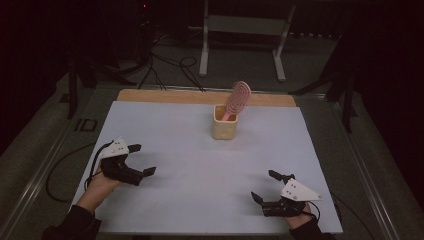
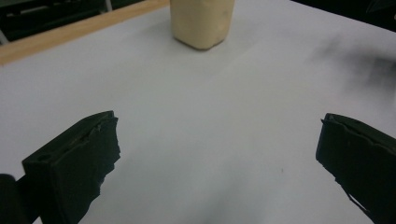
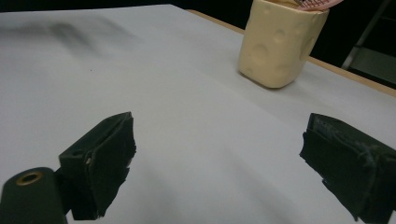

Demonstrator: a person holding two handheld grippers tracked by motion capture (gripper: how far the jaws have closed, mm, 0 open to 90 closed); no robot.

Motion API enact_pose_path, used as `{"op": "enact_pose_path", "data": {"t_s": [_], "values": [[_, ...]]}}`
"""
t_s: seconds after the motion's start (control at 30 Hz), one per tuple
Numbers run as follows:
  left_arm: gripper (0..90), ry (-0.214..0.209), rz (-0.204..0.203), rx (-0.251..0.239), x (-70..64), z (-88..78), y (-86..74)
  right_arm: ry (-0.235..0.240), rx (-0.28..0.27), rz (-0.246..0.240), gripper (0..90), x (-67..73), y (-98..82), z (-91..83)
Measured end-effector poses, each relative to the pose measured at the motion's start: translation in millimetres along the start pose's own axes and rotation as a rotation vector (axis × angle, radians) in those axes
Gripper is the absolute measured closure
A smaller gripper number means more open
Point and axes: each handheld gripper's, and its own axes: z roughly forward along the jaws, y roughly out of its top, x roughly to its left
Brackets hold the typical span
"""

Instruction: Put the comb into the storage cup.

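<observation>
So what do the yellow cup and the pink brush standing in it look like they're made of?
The cup looks like matte moulded plastic or glazed ceramic, pale yellow with round cheese-like dimples; which one is unclear. The brush looks like pink plastic, with an oval head showing concentric ridges.

Both hand-held black two-jaw grippers, the left gripper (image 1: 141,160) and the right gripper (image 1: 265,186), carry pale grey three-cornered top plates and trailing black cables; dark sleeves cover the person's forearms behind them.
</observation>
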Motion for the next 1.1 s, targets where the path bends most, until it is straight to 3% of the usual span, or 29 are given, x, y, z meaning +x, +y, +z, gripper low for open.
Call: {"op": "enact_pose_path", "data": {"t_s": [0.5,0.63,0.83,1.0,1.1], "values": [[0.0,0.014,-0.037,0.04,-15.6,-8.7,-50.8,-0.001,0.005,-0.004,9.3,1.4,0.0,1.1],[0.0,0.022,-0.031,0.049,-19.6,-11.3,-56.4,0.0,0.007,0.003,9.3,1.1,-0.2,0.7],[0.0,0.053,-0.04,0.056,-24.8,-15.3,-67.4,-0.001,0.008,-0.003,9.3,1.4,-0.3,1.3],[0.0,0.092,-0.024,0.069,-32.2,-17.6,-73.2,-0.001,0.011,-0.001,9.3,0.8,-0.8,1.4],[0.0,0.094,-0.045,0.056,-32.6,-19.8,-74.9,-0.002,0.014,-0.001,9.3,1.9,-0.8,1.8]]}}
